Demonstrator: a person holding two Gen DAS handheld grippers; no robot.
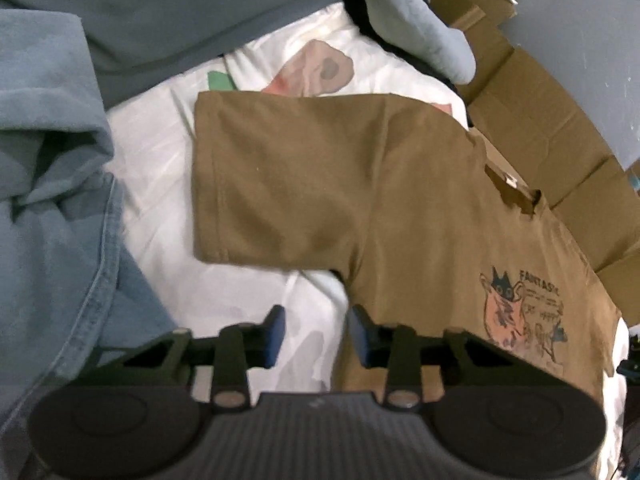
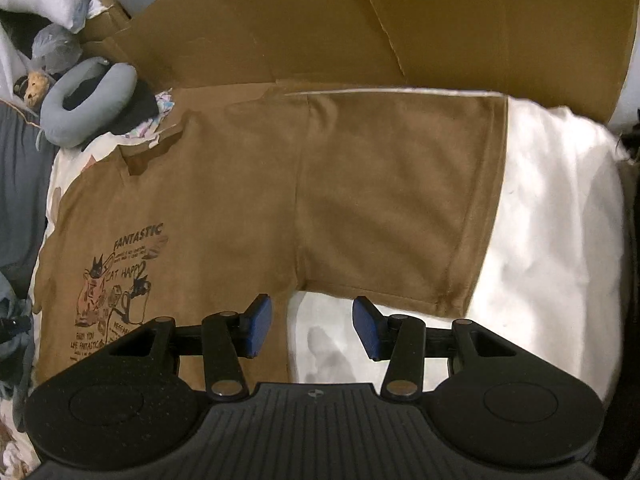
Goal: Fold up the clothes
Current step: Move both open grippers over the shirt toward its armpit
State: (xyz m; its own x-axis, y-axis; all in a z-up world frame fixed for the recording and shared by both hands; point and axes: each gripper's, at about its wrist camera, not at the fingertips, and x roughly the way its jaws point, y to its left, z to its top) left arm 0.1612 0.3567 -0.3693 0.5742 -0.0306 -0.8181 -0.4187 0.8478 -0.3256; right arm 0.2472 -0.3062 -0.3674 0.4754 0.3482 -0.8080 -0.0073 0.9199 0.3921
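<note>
A brown T-shirt (image 1: 384, 200) with a cat print (image 1: 516, 316) lies flat, front up, on a white bedsheet (image 1: 160, 168). In the left wrist view one short sleeve (image 1: 272, 176) spreads out ahead. My left gripper (image 1: 318, 334) hovers low just under that sleeve's armpit, open, with the shirt's side edge by its right pad and bare sheet in the gap. In the right wrist view the same T-shirt (image 2: 240, 200) shows its other sleeve (image 2: 400, 200). My right gripper (image 2: 313, 330) is open below that armpit, its left pad over the shirt body, sheet between the pads.
A pile of blue-grey garments (image 1: 52, 184) lies left of the shirt. A grey neck pillow (image 2: 88, 96) sits past the collar. Flattened cardboard (image 2: 400, 20) stands along the far side. White bedsheet (image 2: 552, 220) extends right of the sleeve.
</note>
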